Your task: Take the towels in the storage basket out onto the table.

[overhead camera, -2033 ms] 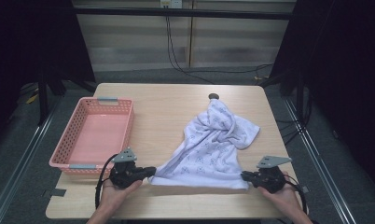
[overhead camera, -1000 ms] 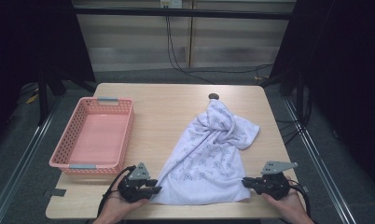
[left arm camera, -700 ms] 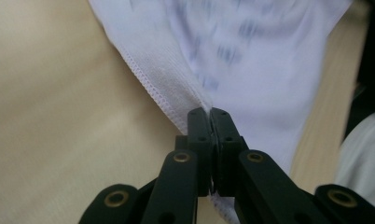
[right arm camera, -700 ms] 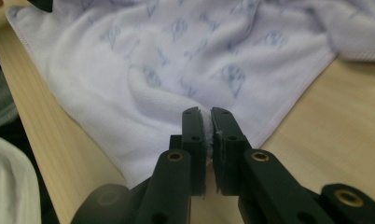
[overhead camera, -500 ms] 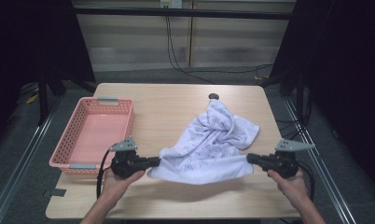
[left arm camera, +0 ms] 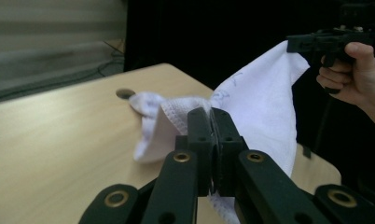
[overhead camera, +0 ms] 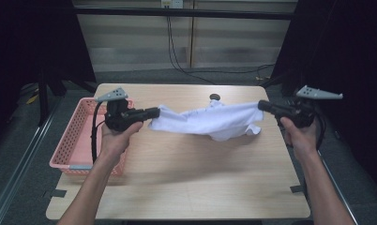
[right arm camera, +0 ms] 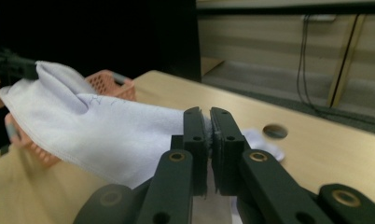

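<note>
High view: left gripper [overhead camera: 156, 112] clamped on one corner of a white towel [overhead camera: 210, 121], right gripper [overhead camera: 261, 106] clamped on the opposite corner. Towel stretched between the two, lifted above the wooden table [overhead camera: 186, 187], sagging in the middle, with a loose fold hanging down near the right end; whether that fold touches the tabletop cannot be told. Left hand [overhead camera: 114, 140] and right hand [overhead camera: 299, 136] wrapped round the gripper bodies, forearms coming in from the bottom edge. Pink plastic basket [overhead camera: 71, 140] at the table's left side, just beyond the left hand. Small dark round hole [overhead camera: 214, 97] in the tabletop behind the towel.

Left gripper view: black jaws pressed narrow together, hemmed edge of the towel [left arm camera: 260, 107] pinched between them. Cloth running up and away to the right gripper [left arm camera: 293, 43] at top right, held there in the right hand [left arm camera: 349, 74]. Faint printed marks on the fabric. Another part of the towel draped low towards the round hole [left arm camera: 125, 93].

Right gripper view: jaws likewise nearly closed, a thin bit of towel [right arm camera: 97, 135] caught between the pads. Cloth spreading left to the far left gripper [right arm camera: 13, 65], stitched hem along the lower edge. Pink basket [right arm camera: 106, 84] behind the cloth, round hole [right arm camera: 274, 130] to the right of the jaws.
</note>
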Demonstrator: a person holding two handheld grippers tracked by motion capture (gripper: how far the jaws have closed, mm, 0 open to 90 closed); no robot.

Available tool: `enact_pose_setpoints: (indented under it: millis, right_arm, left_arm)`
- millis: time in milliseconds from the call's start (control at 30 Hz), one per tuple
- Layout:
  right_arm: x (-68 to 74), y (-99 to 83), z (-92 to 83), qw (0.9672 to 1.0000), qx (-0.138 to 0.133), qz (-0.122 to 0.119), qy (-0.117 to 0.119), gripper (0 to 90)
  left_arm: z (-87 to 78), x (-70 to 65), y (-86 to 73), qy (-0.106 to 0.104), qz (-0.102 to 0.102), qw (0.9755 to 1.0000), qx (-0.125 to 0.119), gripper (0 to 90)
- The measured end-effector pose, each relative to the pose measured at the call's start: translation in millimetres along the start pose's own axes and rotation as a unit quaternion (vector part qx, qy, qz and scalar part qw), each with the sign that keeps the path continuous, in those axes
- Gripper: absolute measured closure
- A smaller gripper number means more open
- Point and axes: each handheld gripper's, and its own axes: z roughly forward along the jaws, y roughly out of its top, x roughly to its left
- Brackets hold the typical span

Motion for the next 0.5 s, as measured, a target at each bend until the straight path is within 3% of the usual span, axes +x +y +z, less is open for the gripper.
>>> enact_pose_setpoints:
  millis: [133, 200, 300, 367, 433, 500]
  right_arm:
    - [-10.2, 33.6, 0.4, 0.9996, -0.017, -0.004, -0.020, 86.2]
    - [-11.2, 47.5, -1.2, 0.9993, -0.023, -0.008, -0.027, 86.2]
    - [-8.7, 76.8, -5.9, 0.9982, -0.043, -0.019, -0.038, 86.3]
    - [-0.9, 93.5, -12.5, 0.9970, -0.056, -0.035, -0.040, 86.3]
    - [8.5, 101.0, -21.1, 0.9960, -0.068, -0.048, -0.032, 86.3]
    - [12.7, 96.8, -26.0, 0.9960, -0.066, -0.052, -0.029, 86.3]
  left_arm:
    - [0.2, 9.2, 25.5, 0.016, 0.002, 0.9998, -0.007, 88.3]
    - [-4.6, 10.9, 42.1, 0.015, 0.000, 0.9995, -0.028, 88.3]
    - [-9.5, 1.8, 63.1, 0.018, 0.010, 0.9988, -0.045, 88.4]
    - [-19.9, -12.3, 76.4, 0.010, 0.022, 0.9974, -0.067, 88.4]
    - [-26.7, -23.6, 79.2, 0.011, 0.040, 0.9970, -0.065, 88.3]
    - [-29.4, -26.8, 73.3, 0.012, 0.041, 0.9976, -0.054, 88.3]
